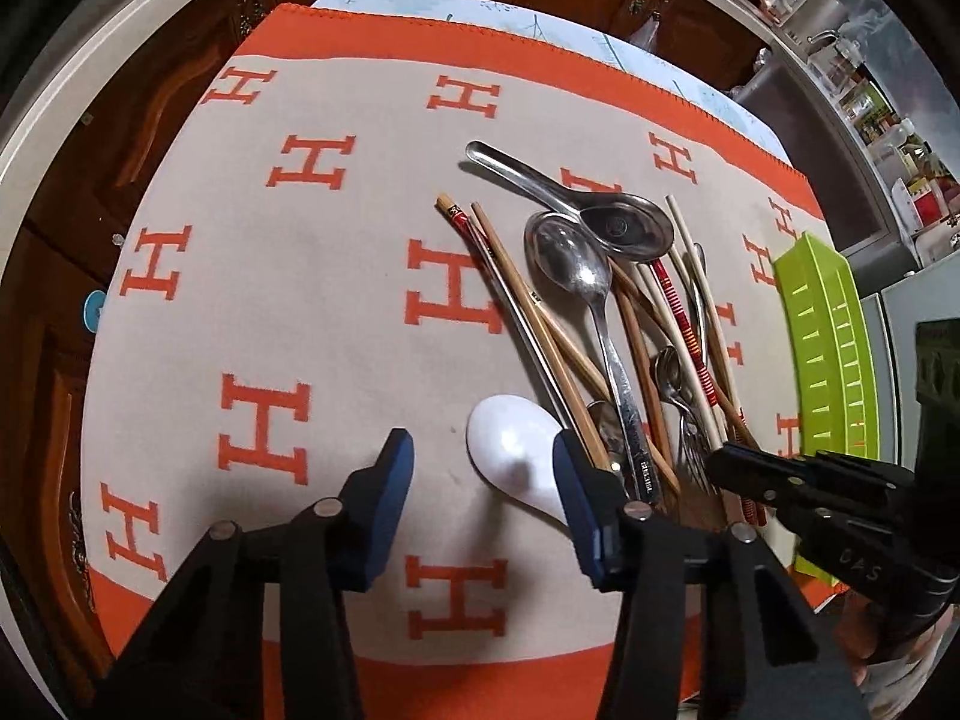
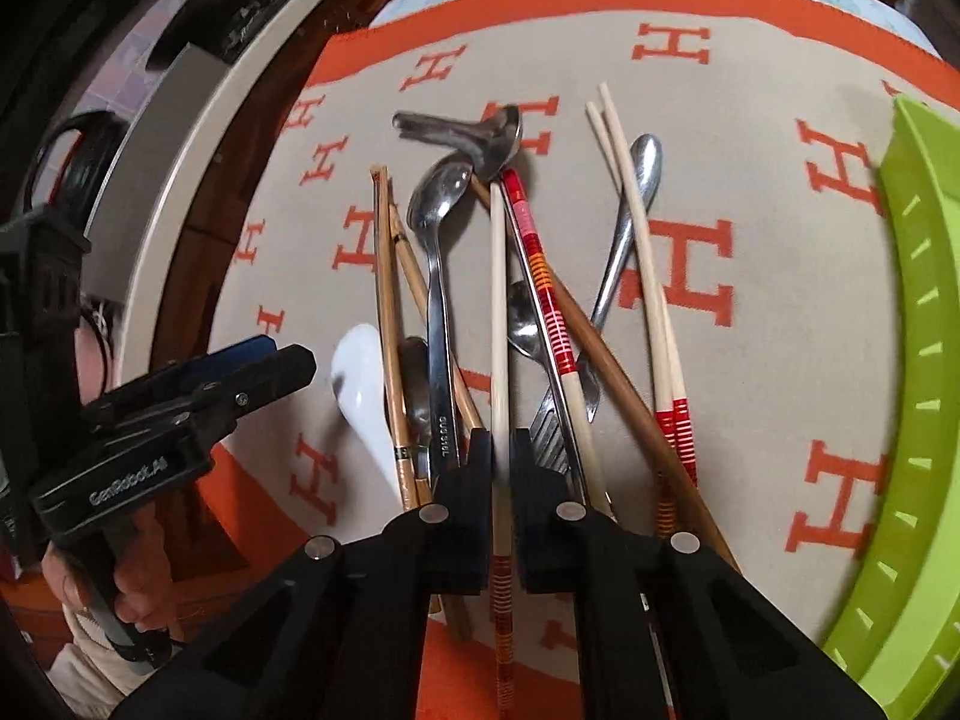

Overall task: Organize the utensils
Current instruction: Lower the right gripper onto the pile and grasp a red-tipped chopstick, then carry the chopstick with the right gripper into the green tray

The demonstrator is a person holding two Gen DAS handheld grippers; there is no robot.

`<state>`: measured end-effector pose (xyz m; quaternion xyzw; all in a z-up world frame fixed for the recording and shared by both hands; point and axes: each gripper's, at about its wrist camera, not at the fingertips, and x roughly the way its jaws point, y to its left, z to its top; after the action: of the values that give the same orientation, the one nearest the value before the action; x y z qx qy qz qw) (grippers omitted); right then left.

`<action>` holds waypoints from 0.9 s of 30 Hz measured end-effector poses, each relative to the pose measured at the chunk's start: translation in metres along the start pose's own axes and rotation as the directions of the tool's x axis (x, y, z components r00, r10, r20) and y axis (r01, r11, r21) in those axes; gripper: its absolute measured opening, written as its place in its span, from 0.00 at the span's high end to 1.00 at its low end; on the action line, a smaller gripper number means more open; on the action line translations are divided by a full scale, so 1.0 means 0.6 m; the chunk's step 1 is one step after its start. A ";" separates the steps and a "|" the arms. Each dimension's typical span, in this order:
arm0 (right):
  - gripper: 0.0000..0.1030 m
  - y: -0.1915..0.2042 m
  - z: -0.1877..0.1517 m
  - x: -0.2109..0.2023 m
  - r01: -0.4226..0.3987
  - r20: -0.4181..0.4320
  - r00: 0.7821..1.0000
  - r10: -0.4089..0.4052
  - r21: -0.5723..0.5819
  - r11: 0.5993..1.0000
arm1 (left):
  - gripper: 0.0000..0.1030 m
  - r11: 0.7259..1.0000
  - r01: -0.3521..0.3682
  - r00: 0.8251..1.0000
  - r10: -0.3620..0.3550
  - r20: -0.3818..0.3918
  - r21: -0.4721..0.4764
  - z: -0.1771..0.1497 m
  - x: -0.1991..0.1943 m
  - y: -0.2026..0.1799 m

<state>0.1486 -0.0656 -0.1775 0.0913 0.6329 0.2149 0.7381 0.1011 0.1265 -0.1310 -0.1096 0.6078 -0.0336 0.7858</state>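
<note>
Chopstick (image 2: 499, 324): cream shaft, red-orange banded near end, lying in utensil pile.
Right gripper (image 2: 501, 456): nearly closed, clamping chopstick.
Left gripper (image 1: 483, 474): wide apart, holding nothing, near white spoon (image 1: 519, 459).

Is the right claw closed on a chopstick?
Yes. The right claw is shut on the cream chopstick; its fingers press both sides of the stick.

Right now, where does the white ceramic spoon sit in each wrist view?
Left wrist: the white ceramic spoon lies low centre, partly behind that gripper's right finger.
Right wrist: the spoon lies left of centre, at the pile's left edge.
Shared landmark: the green tray, at the right edge in both.
</note>
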 end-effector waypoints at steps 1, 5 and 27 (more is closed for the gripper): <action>0.94 -0.002 -0.001 -0.007 -0.006 0.009 1.000 0.006 0.006 1.000 | 0.58 1.000 0.007 1.000 -0.007 -0.002 0.001 0.001 0.000 -0.001; 0.94 -0.014 -0.008 -0.047 -0.051 0.040 0.998 0.050 0.031 0.998 | 0.59 0.999 0.040 0.999 -0.040 -0.012 0.005 0.005 0.001 -0.014; 0.94 -0.238 -0.097 -0.280 0.235 0.275 0.911 -0.309 0.270 0.934 | 0.84 0.988 0.118 0.990 -0.109 -0.085 0.103 0.067 0.051 -0.228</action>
<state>0.1027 -0.2734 -0.0956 0.1199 0.5351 0.0170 0.8361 0.1587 -0.0071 -0.1214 -0.1000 0.6283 -0.1155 0.7628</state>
